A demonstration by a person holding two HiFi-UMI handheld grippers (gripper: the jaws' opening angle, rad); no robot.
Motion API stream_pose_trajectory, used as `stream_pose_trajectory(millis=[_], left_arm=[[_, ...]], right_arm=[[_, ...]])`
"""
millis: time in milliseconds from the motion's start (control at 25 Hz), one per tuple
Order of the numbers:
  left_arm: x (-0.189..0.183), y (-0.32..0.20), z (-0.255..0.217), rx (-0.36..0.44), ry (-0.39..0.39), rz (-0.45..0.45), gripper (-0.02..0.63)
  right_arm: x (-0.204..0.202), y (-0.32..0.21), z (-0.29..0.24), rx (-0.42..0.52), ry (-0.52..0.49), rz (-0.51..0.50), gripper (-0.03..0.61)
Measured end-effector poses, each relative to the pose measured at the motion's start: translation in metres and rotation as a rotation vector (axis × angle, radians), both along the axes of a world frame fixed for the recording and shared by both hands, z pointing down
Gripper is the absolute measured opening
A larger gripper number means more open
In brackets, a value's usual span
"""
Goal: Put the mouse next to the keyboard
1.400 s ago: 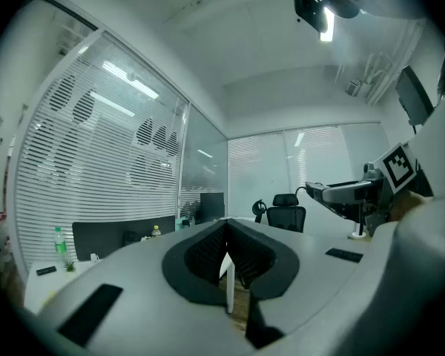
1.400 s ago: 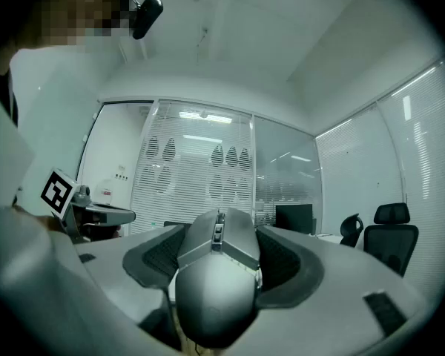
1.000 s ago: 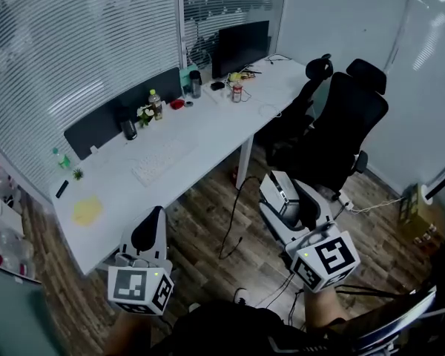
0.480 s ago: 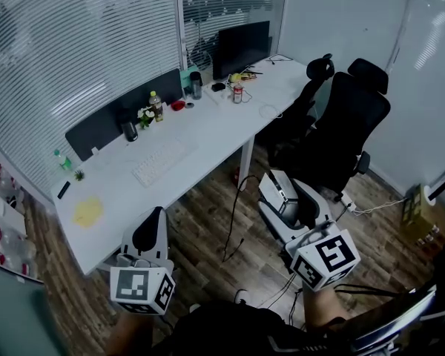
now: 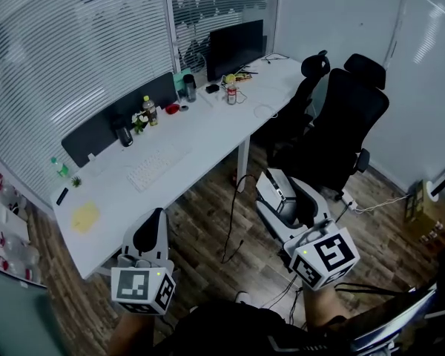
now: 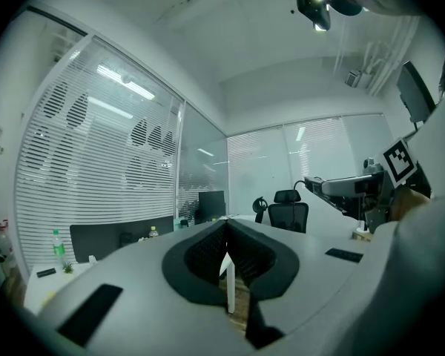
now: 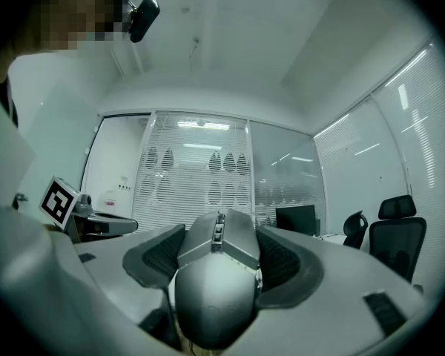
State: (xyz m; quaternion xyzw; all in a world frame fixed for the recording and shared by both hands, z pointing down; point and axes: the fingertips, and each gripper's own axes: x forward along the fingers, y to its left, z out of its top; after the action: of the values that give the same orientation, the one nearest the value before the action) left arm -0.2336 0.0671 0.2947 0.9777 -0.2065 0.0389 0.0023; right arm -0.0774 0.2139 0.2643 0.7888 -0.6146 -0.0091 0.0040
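**Mouse (image 7: 216, 288) pinched in R gripper (image 7: 219, 232), away from desk**

Grey mouse sits clamped btw the R gripper jaws, lengthwise along them. From the head view it hangs over the wood floor (image 5: 208, 228), on the near-right side of the white desk (image 5: 208, 136). Keyboard (image 5: 150, 167) lies on the desk's left part, well apart from mouse. L gripper (image 6: 225, 237) jaws pressed together, nothing btw them, low over floor by desk's near edge. Black office chairs (image 5: 348, 121) stand far right.
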Motion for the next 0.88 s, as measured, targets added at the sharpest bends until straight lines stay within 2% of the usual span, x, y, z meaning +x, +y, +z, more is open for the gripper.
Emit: stream_pose_trajectory(millis=[560,880], left_arm=[[0.062,0.023,0.001,0.017,-0.016,-0.021,0.029],[0.087,0.005,0.016,0.006,-0.023,-0.023,0.029]], right_arm=[[0.061,0.016,0.007,0.008,0.010,-0.035,0.299],[0.084,0.000,0.015,0.007,0.010,-0.034,0.299]])
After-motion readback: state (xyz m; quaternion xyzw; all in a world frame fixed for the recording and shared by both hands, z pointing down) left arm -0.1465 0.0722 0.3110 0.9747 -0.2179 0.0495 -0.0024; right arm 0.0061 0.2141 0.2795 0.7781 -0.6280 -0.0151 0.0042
